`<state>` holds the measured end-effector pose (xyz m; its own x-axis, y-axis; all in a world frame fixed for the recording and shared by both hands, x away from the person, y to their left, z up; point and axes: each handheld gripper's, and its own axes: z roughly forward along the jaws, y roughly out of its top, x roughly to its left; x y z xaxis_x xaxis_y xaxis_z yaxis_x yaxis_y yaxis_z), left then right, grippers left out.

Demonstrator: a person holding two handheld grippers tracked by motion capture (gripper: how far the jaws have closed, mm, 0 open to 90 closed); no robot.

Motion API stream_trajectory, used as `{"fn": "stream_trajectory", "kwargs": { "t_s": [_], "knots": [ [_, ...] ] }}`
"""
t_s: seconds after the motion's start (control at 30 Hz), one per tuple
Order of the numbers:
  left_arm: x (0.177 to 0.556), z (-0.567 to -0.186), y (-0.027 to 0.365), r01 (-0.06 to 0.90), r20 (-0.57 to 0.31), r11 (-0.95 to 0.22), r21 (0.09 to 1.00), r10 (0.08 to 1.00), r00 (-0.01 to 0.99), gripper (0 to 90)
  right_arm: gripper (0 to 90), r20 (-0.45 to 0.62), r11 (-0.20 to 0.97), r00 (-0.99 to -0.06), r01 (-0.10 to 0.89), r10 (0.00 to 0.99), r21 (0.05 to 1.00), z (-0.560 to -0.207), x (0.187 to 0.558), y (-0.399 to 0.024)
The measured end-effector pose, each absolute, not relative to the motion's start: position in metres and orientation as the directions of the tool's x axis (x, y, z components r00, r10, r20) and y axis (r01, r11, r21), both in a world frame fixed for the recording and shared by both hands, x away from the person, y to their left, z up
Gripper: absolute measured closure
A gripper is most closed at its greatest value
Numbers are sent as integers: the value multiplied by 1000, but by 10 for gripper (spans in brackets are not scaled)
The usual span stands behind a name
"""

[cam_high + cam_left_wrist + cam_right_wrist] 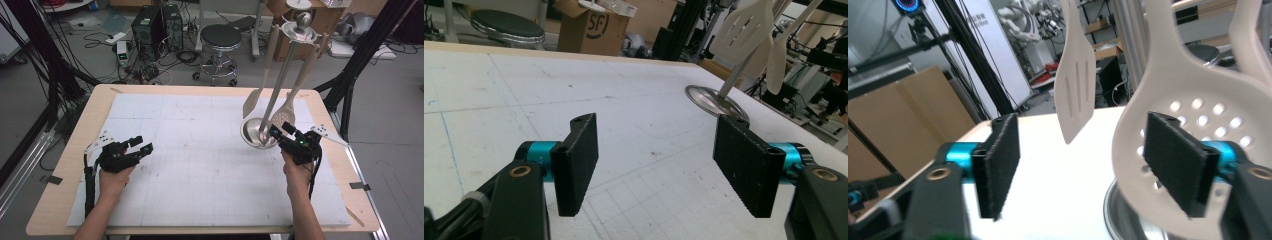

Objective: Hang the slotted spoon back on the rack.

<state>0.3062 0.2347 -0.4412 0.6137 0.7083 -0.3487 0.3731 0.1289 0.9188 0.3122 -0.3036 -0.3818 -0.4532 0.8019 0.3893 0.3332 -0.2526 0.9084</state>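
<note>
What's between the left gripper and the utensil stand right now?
Nothing: in the high view, bare white mat runs from the left gripper to the utensil stand. The left gripper view shows the same open stretch.

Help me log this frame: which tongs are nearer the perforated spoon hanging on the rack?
Right. The right tongs sit open just beside the perforated spoon; the left tongs rest far across the mat.

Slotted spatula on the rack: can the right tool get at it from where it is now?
Probably yes. The right tool is open with nothing between its jaws, and the slotted spatula hangs free ahead. The perforated spoon hangs close by its right jaw and might get bumped.
</note>
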Motion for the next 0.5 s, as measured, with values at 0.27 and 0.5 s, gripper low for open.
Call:
{"fn": "stream_trajectory", "kwargs": {
  "t_s": [0.27, 0.5],
  "knots": [
    [306, -442, 234, 379, -349, 127, 917, 713, 608, 341, 234, 373, -178, -520, 385, 769, 905, -395, 315, -291],
    [305, -442, 234, 386, -343, 115, 915, 723, 600, 317, 200, 355, -117, -586, 405, 729, 907, -406, 317, -275]
  ]
}}
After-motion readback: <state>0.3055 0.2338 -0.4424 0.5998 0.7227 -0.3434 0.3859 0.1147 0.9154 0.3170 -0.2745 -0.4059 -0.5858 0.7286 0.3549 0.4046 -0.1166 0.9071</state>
